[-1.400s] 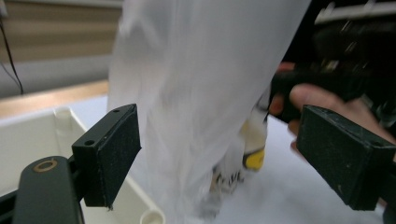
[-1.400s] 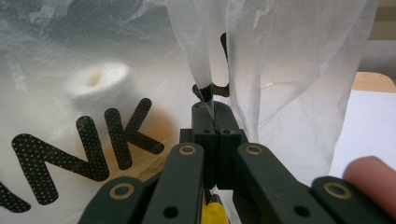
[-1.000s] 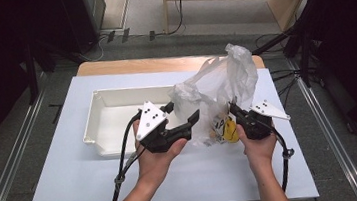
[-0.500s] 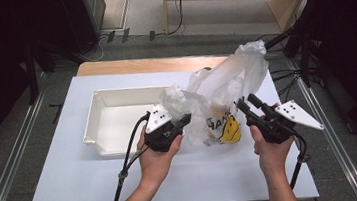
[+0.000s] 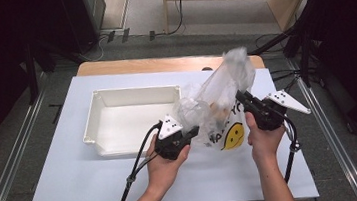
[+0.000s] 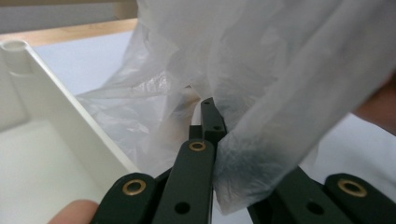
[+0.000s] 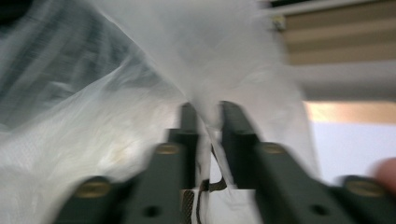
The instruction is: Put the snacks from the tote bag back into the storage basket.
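Since the earlier frames the left gripper (image 5: 193, 130) has been lowered toward the tabletop (image 5: 64, 178), and the plastic bag (image 5: 219, 103) has been stretched into a slanted column toward the far right corner.

High view: the bag is seen near the middle of the tabletop, a little toward the right edge, just beside the right end of the white tray (image 5: 115, 94). A yellow smiley face (image 5: 233, 136) is printed on its lower part; the letters beside it are too creased to be read. What lies inside the bag is blurred by the film, and only a brownish patch can be made out. The left gripper is held low against the bag's near left side, its jaw tips buried in the folds. The right gripper (image 5: 239, 95) has been closing in the last moment and is clenched on the film at the bag's right flank. Both forearms are cut off by the bottom edge.

Left gripper view: the 2 black jaws are seen pressed together, with a fold of bag (image 6: 261, 93) film pinched between them. A corner of the tray (image 6: 56, 126) wall is cut off at the left, and a fingertip (image 6: 70, 212) intrudes at the bottom.

Right gripper view: everything is smeared by motion. A thin twist of bag (image 7: 154, 93) film is held between the jaws, which stand slightly apart around it.
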